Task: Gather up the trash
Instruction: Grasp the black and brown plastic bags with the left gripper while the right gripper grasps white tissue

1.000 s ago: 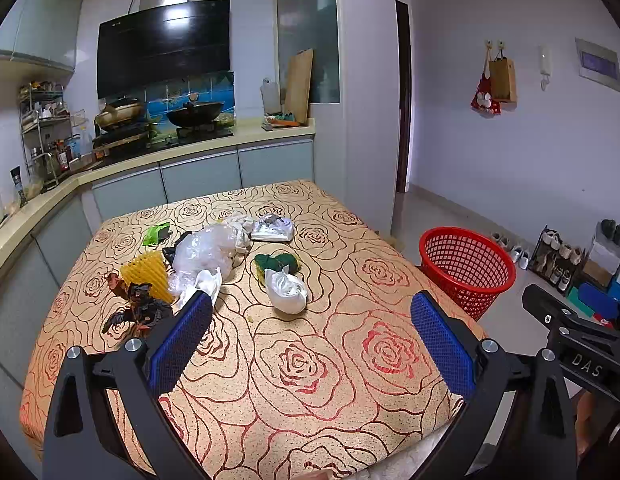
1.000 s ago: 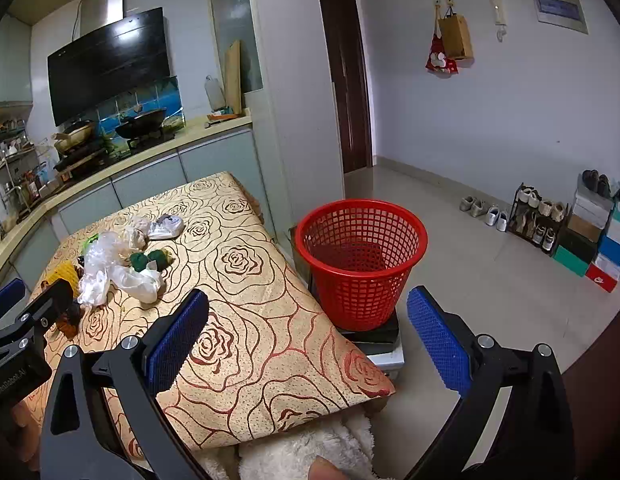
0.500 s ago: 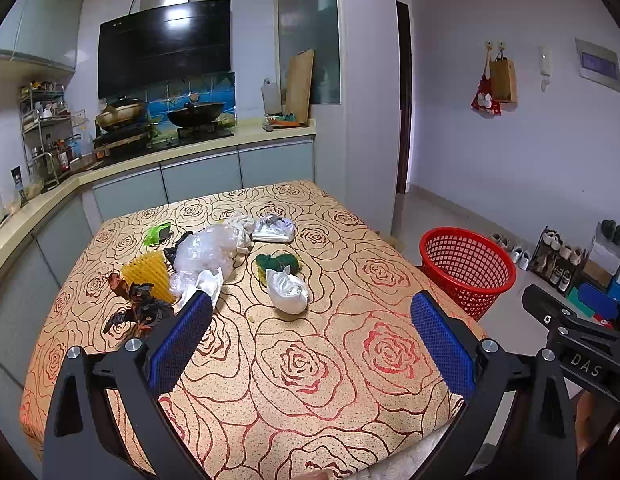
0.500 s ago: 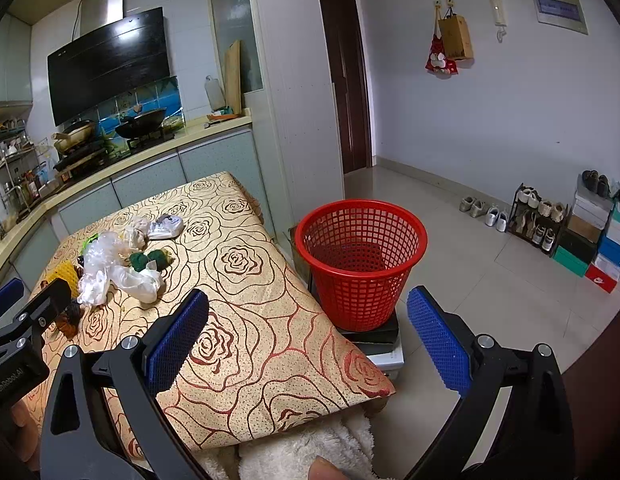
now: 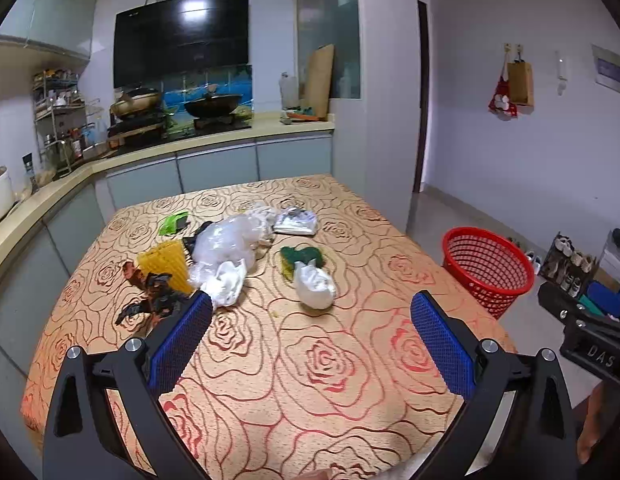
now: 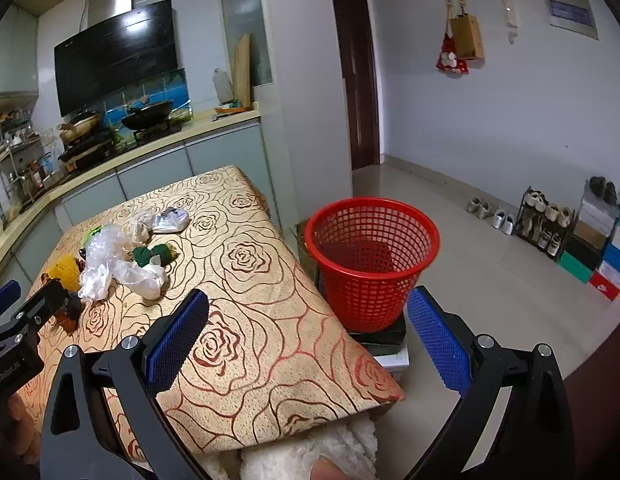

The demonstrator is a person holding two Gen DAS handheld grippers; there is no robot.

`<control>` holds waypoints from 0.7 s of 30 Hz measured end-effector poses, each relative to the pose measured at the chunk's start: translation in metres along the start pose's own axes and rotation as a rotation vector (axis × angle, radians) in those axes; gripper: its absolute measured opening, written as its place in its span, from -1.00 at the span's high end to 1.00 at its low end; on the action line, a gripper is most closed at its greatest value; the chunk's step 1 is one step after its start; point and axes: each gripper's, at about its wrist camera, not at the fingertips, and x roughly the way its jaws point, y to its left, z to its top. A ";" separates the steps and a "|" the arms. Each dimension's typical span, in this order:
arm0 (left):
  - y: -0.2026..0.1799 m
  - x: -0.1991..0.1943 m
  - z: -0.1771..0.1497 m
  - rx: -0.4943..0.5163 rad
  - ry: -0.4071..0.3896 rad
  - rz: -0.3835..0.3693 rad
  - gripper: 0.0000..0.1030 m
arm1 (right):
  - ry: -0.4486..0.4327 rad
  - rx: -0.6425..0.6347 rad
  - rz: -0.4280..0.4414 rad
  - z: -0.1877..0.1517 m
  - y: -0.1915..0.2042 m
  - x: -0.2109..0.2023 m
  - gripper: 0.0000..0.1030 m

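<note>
Nothing looks collected yet: the trash pile (image 5: 230,256) lies on the far left part of the table (image 5: 310,360), the red basket (image 6: 370,256) on the floor to its right looks empty, and both the left gripper (image 5: 310,344) and right gripper (image 6: 306,336) hang with fingers spread, holding nothing.

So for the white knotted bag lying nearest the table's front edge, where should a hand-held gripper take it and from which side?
Take the white plastic bag across its bulging lower end, coming from above and the near table edge. It lies flat and apart from the clear bag pile, its narrow neck against the green scouring pad. The open left hand-held gripper faces it already.
</note>
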 end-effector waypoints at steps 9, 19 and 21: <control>0.044 0.015 -0.004 -0.047 0.023 0.106 -0.87 | 0.024 -0.057 0.052 0.007 0.025 0.021 -0.88; 0.122 0.022 -0.010 -0.132 0.055 0.250 -0.87 | 0.087 -0.119 0.111 0.013 0.061 0.053 -0.88; 0.135 0.025 -0.011 -0.144 0.067 0.270 -0.87 | 0.098 -0.133 0.124 0.015 0.068 0.059 -0.88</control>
